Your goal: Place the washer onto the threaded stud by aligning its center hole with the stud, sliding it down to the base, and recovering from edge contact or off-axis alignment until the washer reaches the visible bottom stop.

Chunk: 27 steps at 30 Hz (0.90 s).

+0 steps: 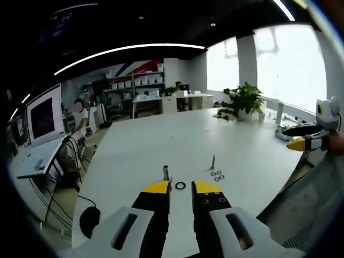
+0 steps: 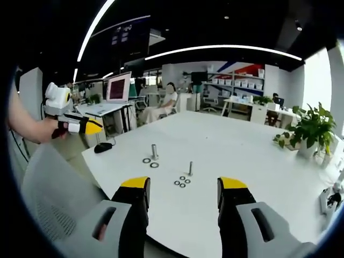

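I see both tongs spread, empty, level above table (image 2: 242, 156): left gripper (image 1: 180, 187), right gripper (image 2: 183, 184); washers (image 2: 183, 181) at 12 o'clock.

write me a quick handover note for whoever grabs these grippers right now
Left gripper: jaws open a little, holding nothing, low over the table just short of a dark ring.
Right gripper: jaws wide open, holding nothing, held back from the table edge.
Things: the threaded stud stands upright with a small cluster of washers lying flat beside it. A thicker stud stands apart, with two rings at its foot.
Done: nothing yet; no washer is on the threaded stud.
Left: pick one washer, line its hole over the stud, slide it down to the base.
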Motion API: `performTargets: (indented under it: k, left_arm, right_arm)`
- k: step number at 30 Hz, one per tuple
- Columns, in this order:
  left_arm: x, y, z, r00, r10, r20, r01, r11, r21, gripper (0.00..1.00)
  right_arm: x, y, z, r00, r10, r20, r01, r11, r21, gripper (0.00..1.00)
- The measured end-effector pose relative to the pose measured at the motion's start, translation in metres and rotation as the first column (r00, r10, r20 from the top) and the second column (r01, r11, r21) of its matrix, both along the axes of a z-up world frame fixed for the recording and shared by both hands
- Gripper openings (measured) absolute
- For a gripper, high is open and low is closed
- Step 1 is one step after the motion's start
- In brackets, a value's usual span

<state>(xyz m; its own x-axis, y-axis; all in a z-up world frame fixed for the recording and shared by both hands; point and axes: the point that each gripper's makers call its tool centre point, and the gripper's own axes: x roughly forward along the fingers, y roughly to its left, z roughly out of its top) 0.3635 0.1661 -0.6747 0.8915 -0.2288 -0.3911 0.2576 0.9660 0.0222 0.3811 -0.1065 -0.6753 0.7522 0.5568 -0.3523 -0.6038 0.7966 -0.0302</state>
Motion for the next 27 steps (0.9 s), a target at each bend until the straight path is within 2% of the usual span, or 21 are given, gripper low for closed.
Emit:
performTargets:
  k: [7, 14, 23, 24, 26, 27]
  left_arm:
    - [-0.002, -0.004, -0.003, 1.000, -0.022, -0.010, 0.022, 1.000, 0.021, 0.13]
    - [0.001, -0.006, -0.006, 0.999, -0.030, -0.029, 0.030, 0.999, 0.021, 0.13]
    - [0.000, -0.015, -0.013, 0.996, -0.063, -0.062, 0.067, 0.995, 0.069, 0.12]
    - [0.000, -0.015, -0.011, 0.996, -0.065, -0.058, 0.069, 0.995, 0.069, 0.12]
    - [0.003, -0.017, -0.002, 0.998, -0.069, -0.014, 0.070, 0.996, 0.048, 0.13]
    - [0.004, -0.016, -0.004, 0.997, -0.068, -0.024, 0.069, 0.996, 0.049, 0.13]
  right_arm:
    - [0.000, -0.001, 0.002, 1.000, -0.004, 0.012, 0.004, 1.000, 0.005, 0.52]
    - [0.000, 0.001, 0.000, 1.000, 0.007, -0.003, -0.006, 1.000, 0.006, 0.52]
    - [0.000, -0.001, 0.004, 1.000, 0.006, 0.018, -0.007, 1.000, 0.014, 0.52]
    - [0.000, -0.001, 0.004, 1.000, 0.006, 0.018, -0.007, 1.000, 0.015, 0.52]
    - [0.001, -0.001, 0.003, 1.000, 0.010, 0.012, -0.010, 1.000, 0.014, 0.52]
    - [0.002, -0.001, 0.003, 1.000, 0.012, 0.011, -0.012, 1.000, 0.014, 0.52]
